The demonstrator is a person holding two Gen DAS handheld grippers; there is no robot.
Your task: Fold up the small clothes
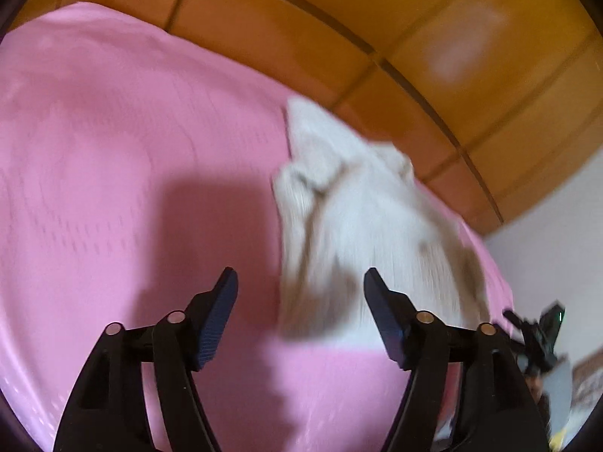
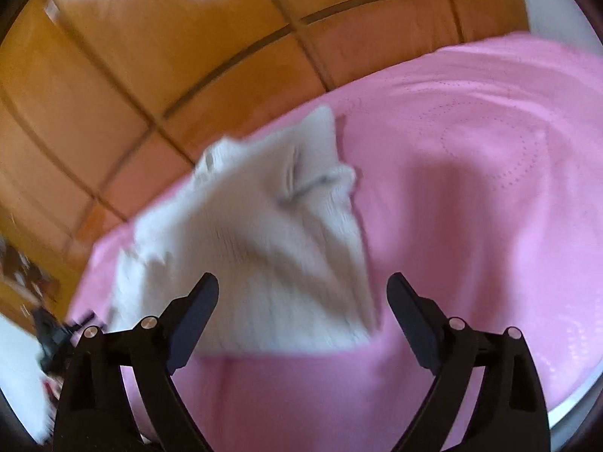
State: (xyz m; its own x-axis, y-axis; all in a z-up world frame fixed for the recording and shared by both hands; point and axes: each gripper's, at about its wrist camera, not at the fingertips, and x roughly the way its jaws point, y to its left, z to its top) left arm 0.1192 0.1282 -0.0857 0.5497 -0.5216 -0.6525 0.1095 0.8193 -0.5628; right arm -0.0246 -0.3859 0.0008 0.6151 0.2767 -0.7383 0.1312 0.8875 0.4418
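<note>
Left gripper (image 1: 300, 282) and right gripper (image 2: 302, 288) both spread wide, gripping nothing; white garment (image 2: 256, 248) lies mid-frame on pink sheet (image 2: 471, 196).

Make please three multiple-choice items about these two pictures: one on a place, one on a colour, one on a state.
1. Where does the crumpled white knitted garment lie?
A. on the pink bed cover
B. on the orange-brown padded headboard
C. between the left gripper's pads

2. What colour is the padded headboard?
A. grey
B. orange-brown
C. green

3. How do the jaws of the right gripper stand?
A. shut on the garment
B. shut on nothing
C. open, holding nothing

Answers:
1 A: the garment rests on the pink bed cover, near its edge by the headboard.
2 B: its panels show orange-brown in both views.
3 C: the pads stand wide apart and touch no cloth.
</note>
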